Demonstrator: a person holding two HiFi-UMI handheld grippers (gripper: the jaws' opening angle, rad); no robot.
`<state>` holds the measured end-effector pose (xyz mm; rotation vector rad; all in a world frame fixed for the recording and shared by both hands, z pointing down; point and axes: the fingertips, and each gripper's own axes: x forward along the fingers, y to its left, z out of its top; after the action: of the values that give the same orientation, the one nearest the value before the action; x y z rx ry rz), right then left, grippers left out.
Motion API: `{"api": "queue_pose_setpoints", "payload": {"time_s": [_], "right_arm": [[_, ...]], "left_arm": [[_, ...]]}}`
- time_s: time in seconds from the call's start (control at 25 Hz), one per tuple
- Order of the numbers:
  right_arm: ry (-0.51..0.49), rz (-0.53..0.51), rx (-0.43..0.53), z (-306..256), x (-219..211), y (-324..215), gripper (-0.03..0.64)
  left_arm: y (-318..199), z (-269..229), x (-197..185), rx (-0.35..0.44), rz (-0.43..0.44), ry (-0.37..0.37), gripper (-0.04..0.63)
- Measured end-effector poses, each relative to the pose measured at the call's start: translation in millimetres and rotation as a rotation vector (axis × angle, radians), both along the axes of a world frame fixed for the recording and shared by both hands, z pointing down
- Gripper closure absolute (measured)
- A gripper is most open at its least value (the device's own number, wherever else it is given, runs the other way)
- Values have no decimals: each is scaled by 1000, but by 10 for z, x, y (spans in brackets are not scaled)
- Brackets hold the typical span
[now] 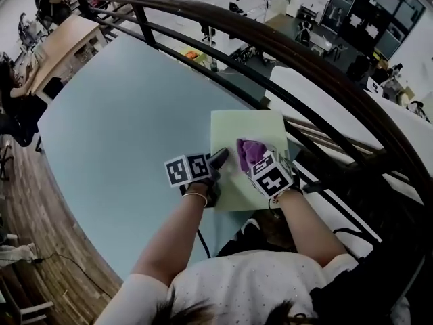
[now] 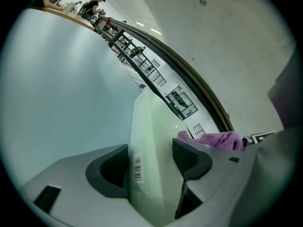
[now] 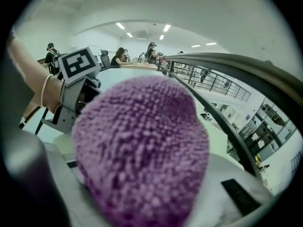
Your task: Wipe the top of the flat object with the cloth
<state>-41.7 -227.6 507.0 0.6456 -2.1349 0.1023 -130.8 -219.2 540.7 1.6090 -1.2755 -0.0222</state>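
The pale green flat object (image 1: 247,124), laid on the light blue table (image 1: 128,114), is clamped at its edge by the left gripper (image 1: 219,158), while the purple cloth (image 1: 249,149) is gripped by the right gripper (image 1: 261,165) and rested on its top.

**Q:** Cloth texture?
**A:** Purple cloth (image 3: 142,150): nubby pile, rough, matt.
**Q:** Flat object?
**A:** Flat object (image 2: 152,131): pale green, smooth, faint sheen. Paper barcode sticker (image 2: 137,168) stuck on it.
**Q:** Your left gripper?
**A:** My left gripper (image 2: 149,164): grey matt plastic shell. Pads (image 2: 112,168) dark, finely ribbed, rubbery-looking.
**Q:** Surroundings?
**A:** Counter (image 1: 122,127): pale blue-green, smooth, matt. Floor (image 1: 27,202): wood planks. Railing (image 1: 203,12): dark, smooth, slight gloss.
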Motion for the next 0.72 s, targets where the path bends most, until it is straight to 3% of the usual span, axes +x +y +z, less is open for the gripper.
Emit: {"api": "queue_pose_setpoints", "payload": {"time_s": [0.28, 0.72], "right_arm": [[32, 159, 13, -5, 617, -173, 584], [72, 268, 46, -8, 1255, -170, 584]], "left_arm": [[-5, -36, -8, 2, 2, 8, 293], [91, -6, 125, 22, 4, -15, 293]]}}
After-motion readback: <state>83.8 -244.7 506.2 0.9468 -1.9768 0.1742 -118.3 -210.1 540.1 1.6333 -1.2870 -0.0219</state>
